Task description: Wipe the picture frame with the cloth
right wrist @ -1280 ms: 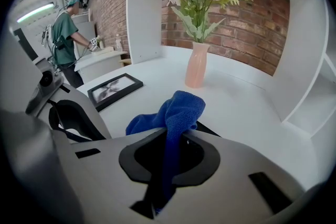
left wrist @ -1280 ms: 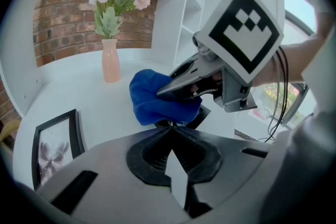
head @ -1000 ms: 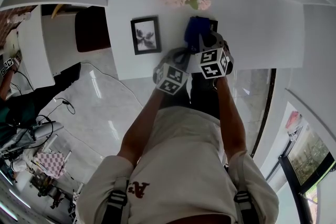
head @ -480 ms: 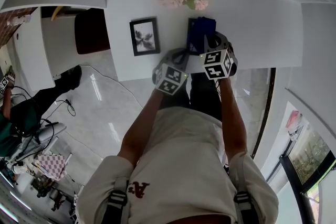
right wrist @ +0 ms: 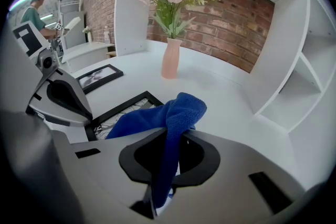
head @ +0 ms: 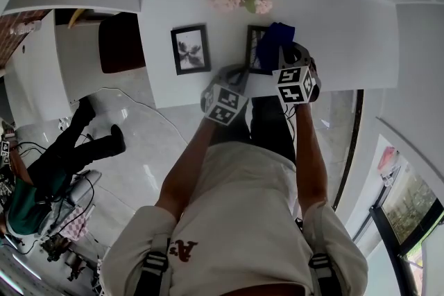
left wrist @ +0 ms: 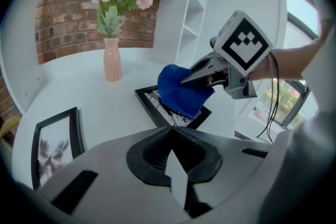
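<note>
Wiping step in hand: right claw (right wrist: 176, 136) clamped on the blue cloth (right wrist: 173, 110), which lay on the picture frame (right wrist: 126, 105) just ahead. Left claw (left wrist: 171, 131) shut, empty. Next move calls for sweeping across the glass

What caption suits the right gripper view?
Right gripper clamps a blue cloth draped over a black picture frame on the white table, flower vase behind.

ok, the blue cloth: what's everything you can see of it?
The cloth is deep blue and looks like soft terry or microfibre, bunched into a rounded fold. The right gripper has its tongs shut on one end, which trails down between them. The rest drapes forward and appears to rest on the black picture frame, which lies flat on the white table, covering part of it.
</note>
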Demonstrator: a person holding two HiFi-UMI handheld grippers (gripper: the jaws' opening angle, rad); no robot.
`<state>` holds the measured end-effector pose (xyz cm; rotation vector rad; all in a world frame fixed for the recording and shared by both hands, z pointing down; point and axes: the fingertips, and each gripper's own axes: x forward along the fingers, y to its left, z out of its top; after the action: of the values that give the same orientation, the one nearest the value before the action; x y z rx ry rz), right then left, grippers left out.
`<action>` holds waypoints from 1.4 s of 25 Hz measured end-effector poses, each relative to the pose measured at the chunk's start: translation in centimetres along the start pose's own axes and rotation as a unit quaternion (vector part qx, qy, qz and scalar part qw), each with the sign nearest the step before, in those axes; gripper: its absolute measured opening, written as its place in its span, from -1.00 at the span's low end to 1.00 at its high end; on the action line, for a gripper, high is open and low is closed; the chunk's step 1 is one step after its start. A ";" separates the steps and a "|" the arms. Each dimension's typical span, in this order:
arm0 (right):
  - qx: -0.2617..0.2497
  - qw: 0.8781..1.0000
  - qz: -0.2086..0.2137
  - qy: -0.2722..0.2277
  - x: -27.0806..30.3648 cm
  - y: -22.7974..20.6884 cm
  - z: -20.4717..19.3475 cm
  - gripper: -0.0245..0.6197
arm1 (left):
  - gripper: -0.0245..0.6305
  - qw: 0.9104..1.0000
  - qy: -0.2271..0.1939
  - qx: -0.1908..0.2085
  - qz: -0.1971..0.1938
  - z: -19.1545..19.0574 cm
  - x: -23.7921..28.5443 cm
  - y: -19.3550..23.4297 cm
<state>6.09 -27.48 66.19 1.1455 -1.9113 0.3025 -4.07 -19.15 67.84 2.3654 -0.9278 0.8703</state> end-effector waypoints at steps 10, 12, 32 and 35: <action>0.006 0.999 -0.032 0.012 -1.3 -2.9 -1.6 -0.84 | -0.93 1.000 0.004 -0.006 0.000 0.0 0.3 0.1; 0.007 0.999 -0.037 0.013 -1.7 -3.3 -1.9 -0.84 | -0.93 1.000 0.006 -0.006 0.002 0.0 0.3 0.1; 0.036 0.997 -0.063 -0.029 -7.3 -5.7 -0.2 -0.84 | -0.93 1.000 -0.021 -0.004 0.006 3.4 -0.5 0.2; 0.042 0.996 -0.060 -0.050 -8.4 -5.6 1.1 -0.84 | -0.92 0.999 -0.032 -0.001 0.010 4.7 -1.2 0.4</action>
<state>11.76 -26.10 57.86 1.3486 -1.9214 0.2665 -3.23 -21.73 63.81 2.3994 -0.9798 0.8052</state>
